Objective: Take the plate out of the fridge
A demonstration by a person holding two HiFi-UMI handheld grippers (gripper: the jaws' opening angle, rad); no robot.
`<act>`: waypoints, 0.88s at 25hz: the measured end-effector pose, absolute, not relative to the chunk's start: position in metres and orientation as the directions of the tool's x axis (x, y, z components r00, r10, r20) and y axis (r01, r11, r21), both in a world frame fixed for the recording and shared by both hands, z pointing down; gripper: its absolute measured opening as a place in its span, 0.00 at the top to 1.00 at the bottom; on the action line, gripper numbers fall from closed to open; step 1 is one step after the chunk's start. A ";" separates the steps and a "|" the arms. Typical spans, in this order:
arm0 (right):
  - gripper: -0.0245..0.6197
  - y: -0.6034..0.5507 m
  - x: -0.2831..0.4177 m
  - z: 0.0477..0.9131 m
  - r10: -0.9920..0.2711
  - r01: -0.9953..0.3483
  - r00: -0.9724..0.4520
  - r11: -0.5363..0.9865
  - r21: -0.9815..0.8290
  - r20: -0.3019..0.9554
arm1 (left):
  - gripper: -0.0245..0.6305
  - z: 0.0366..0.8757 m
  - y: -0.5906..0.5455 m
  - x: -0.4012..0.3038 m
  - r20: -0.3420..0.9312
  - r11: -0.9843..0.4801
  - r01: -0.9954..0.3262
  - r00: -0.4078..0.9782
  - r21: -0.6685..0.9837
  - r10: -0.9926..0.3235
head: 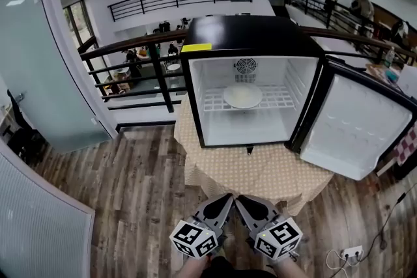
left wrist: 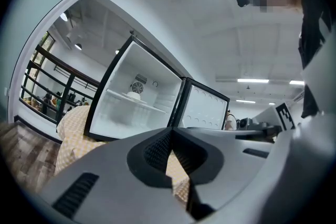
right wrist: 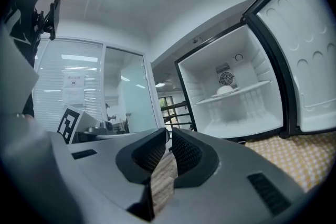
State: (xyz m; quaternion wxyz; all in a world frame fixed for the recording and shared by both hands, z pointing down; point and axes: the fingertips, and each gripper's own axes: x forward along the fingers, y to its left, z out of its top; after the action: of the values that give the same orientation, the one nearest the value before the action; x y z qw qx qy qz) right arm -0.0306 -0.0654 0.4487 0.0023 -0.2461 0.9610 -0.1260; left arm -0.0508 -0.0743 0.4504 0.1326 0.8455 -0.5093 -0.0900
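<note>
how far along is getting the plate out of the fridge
Done: the fridge door stands open. In hand: nothing; the left gripper and right gripper are shut and empty, well short of the fridge. Left: the plate lies on the wire shelf inside; reaching in, gripping it and bringing it out all remain.

A checkered tablecloth (head: 260, 169) hangs above wood floor (head: 137, 179), black railing (head: 161, 81) behind.

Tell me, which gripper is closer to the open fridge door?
Right, by a little. The right gripper is below and to the left of the fridge door. The left gripper sits close beside it, on the side away from the door.
</note>
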 end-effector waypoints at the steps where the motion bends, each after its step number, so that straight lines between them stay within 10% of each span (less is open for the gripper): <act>1: 0.88 -0.070 -0.035 0.450 -0.483 -0.482 -0.874 0.841 -0.248 0.060 | 0.95 0.452 -0.079 -0.054 -0.010 -0.454 -0.836 0.474 0.310 -0.880; 22: 0.88 -0.113 -0.100 0.464 -0.567 -0.571 -0.818 0.782 -0.249 0.093 | 0.95 0.466 -0.121 -0.121 -0.042 -0.484 -0.791 0.507 0.375 -0.861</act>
State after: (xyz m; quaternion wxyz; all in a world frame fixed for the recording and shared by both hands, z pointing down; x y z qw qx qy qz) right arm -0.1001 -0.1129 0.4635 -0.0067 -0.3014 0.9440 -0.1339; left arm -0.1206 -0.1208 0.4663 0.1556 0.8541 -0.4833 -0.1125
